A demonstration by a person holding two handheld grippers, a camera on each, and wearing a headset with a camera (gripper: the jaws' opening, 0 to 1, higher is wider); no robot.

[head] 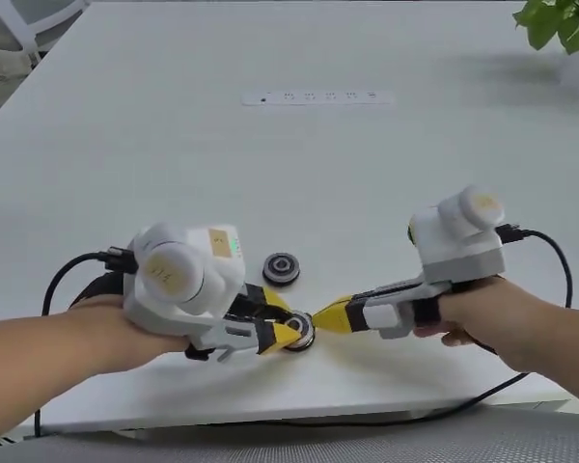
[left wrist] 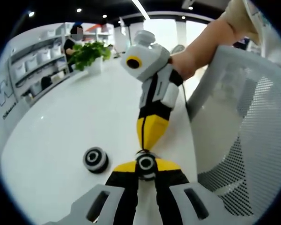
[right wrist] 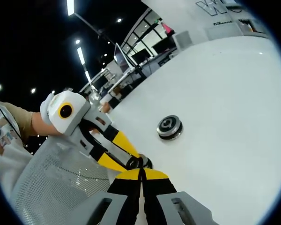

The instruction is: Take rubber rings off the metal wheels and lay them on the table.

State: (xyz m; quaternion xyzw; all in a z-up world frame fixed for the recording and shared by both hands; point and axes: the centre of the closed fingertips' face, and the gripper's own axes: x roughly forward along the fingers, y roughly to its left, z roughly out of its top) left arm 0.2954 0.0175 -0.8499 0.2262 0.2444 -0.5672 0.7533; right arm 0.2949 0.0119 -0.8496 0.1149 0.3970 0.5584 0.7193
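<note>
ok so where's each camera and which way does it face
head view: on the person's head, looking down at the table; both forearms, left hand-held gripper, right hand-held gripper.
left gripper view: on the left one, facing the clamped wheel and right hand.
right gripper view: on the right one, facing the left and the person's shirt.
shared: all show the spare wheel.

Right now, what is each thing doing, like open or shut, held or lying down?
left gripper: shut on the held wheel.
right gripper: jaws shut, tips against the held wheel's edge.
held wheel: clamped between the left gripper's jaws, near the table's front edge.
loose wheel: lying flat on the table, untouched, black rubber ring on it.
</note>
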